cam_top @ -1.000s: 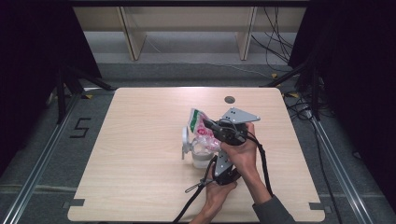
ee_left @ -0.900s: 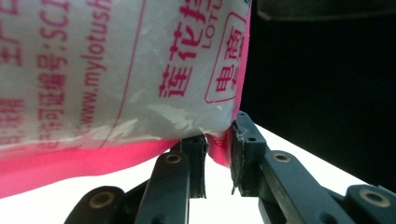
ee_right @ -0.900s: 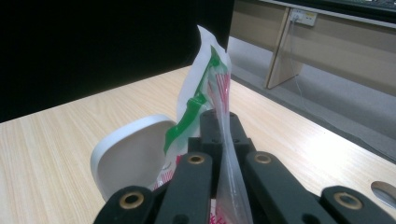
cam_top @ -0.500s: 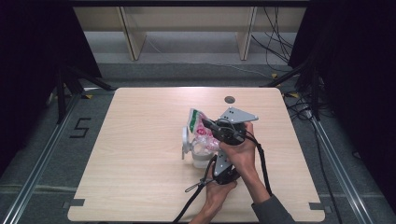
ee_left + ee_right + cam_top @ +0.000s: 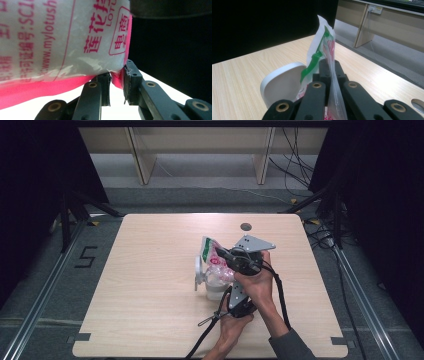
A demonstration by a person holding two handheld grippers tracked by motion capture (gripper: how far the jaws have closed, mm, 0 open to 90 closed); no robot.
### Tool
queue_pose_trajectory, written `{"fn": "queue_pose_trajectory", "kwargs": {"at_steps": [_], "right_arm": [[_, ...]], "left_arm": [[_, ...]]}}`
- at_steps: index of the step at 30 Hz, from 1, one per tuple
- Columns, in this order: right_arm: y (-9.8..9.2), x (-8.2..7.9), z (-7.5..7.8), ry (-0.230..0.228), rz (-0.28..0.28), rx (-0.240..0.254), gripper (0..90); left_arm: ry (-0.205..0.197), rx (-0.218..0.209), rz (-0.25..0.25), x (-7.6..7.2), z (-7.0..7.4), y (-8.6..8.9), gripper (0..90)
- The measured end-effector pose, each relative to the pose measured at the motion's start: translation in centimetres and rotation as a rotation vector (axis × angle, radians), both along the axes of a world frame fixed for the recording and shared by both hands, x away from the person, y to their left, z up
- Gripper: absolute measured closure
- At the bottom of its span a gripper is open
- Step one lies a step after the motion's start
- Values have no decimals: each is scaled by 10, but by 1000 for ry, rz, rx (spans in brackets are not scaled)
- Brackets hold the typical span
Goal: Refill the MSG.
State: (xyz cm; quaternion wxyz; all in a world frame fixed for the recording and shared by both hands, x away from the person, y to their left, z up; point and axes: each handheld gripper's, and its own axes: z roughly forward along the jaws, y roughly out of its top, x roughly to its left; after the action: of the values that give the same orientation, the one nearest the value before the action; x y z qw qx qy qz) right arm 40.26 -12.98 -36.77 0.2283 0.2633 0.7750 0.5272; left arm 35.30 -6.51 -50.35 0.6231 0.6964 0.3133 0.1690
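Nothing moved, wooden table (image 5: 150,285), grey floor (image 5: 200,167)

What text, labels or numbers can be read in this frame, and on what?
"5": floor marking left of the table.
"www.mylotush...": pink print on the plastic bag, cut off.
"SC1...": same bag, cut off.
Pink Chinese characters, apparently "莲花": same bag; the rest is cropped or blurred.

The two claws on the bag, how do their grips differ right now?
The right claw pinches the bag near its clear top edge by the green strip; the left claw grips a pink bottom corner. The right claw's jaws are pressed flat together on thin film; the left claw's jaws stand slightly apart around a thicker fold. In the high view the right claw sits farther up the table, the left nearer the person. Both are shut on the same bag.
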Motion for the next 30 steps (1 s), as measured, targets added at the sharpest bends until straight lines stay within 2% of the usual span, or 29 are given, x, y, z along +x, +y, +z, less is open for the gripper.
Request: {"fn": "queue_pose_trajectory", "kwargs": {"at_steps": [1,2,4,6,7,9,10,11,12,13,14,15,16,19,21,22,23,24,25,26,28,30], "right_arm": [[0,0,0,4,-2,-4,900],[0,0,0,4,-1,-4,900],[0,0,0,-1,-1,-1,900],[0,1,-1,-3,7,3,900],[0,0,-1,12,-2,6,900],[0,0,0,0,-2,-5,900],[1,0,0,12,10,16,900],[0,0,0,13,6,13,900],[0,-1,0,14,-5,12,900],[1,0,-1,15,7,19,900],[0,0,0,1,0,3,900],[1,-1,0,12,0,10,900],[1,0,0,13,9,18,900],[0,0,0,0,0,1,900],[1,0,0,7,-4,11,900],[1,-1,0,8,-4,12,900],[1,0,-1,13,8,18,900],[1,0,-1,15,8,14,900],[0,0,0,2,0,2,900],[1,-1,0,8,-2,10,900],[2,-1,0,14,-6,22,900],[1,-1,1,19,-5,14,900]], "left_arm": [[4,1,2,0,0,0,770],[10,-48,18,-1,0,-4,770],[15,-103,33,-2,0,-7,770],[6,6,4,0,0,0,771],[10,-47,20,-1,0,-4,770],[15,-103,32,-2,0,-7,771],[6,-44,17,-1,0,-3,771],[1,3,-2,0,1,1,771],[1,4,-2,0,1,0,771],[12,-71,23,-1,0,-5,771],[15,-104,30,-2,1,-7,771],[14,-96,32,-2,1,-6,771],[6,-23,8,0,1,-1,771],[16,-103,36,-2,1,-7,771],[10,-85,28,-2,1,-5,771],[6,-47,11,-1,1,-3,771],[7,-50,16,-1,1,-3,771],[16,-106,38,-2,1,-7,771],[14,-109,35,-2,1,-7,771],[12,-88,28,-1,1,-6,771],[14,-100,30,-1,1,-6,771],[12,-97,25,-1,2,-6,771]]}}
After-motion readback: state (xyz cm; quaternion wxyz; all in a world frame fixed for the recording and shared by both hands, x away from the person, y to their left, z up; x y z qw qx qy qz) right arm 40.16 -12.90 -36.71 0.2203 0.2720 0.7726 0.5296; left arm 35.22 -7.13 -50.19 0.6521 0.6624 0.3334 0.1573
